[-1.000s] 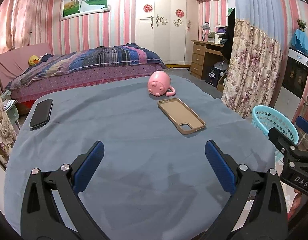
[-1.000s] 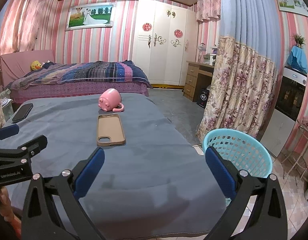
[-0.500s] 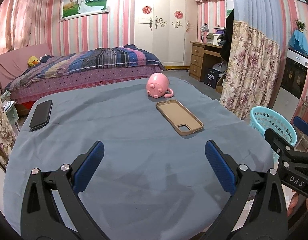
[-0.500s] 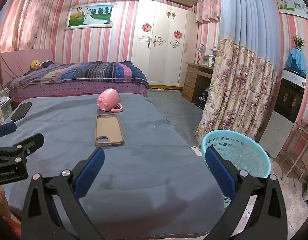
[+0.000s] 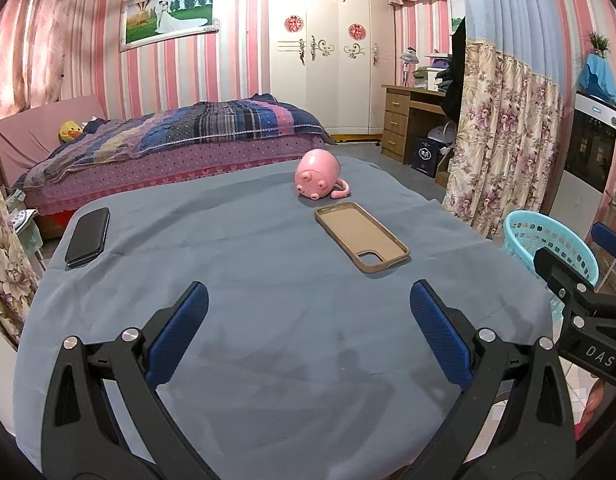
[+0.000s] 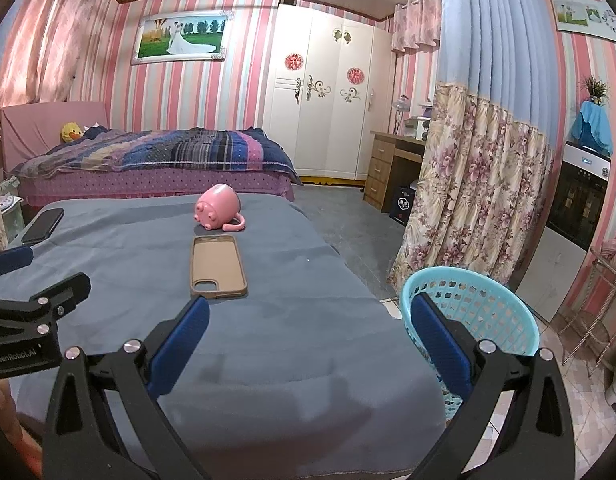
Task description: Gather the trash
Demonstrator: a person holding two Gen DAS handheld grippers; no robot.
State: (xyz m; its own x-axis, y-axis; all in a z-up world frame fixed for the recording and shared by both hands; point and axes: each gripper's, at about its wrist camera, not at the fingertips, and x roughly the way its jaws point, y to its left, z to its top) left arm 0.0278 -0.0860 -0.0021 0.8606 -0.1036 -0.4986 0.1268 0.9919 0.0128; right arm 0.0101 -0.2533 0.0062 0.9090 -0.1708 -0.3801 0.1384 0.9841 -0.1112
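A blue-grey cloth covers the table (image 5: 267, 300) (image 6: 287, 340). On it lie a tan phone case (image 5: 361, 237) (image 6: 217, 266), a pink pig-shaped mug (image 5: 319, 180) (image 6: 217, 207) on its side, and a black phone (image 5: 87, 236) (image 6: 43, 225) at the left. A light blue basket (image 5: 548, 240) (image 6: 488, 308) stands on the floor right of the table. My left gripper (image 5: 308, 320) is open above the near cloth, holding nothing. My right gripper (image 6: 308, 328) is open over the table's right edge, its right finger in front of the basket. No loose trash shows on the cloth.
A bed (image 5: 179, 136) with a plaid blanket stands beyond the table. A white wardrobe (image 5: 328, 52), a wooden desk (image 5: 408, 120) and a floral curtain (image 6: 468, 168) fill the right side. An oven-like appliance (image 6: 580, 200) stands at far right.
Both grippers have drawn back slightly and risen; the table objects look a little farther away. Both stay open and nothing on the cloth has moved.
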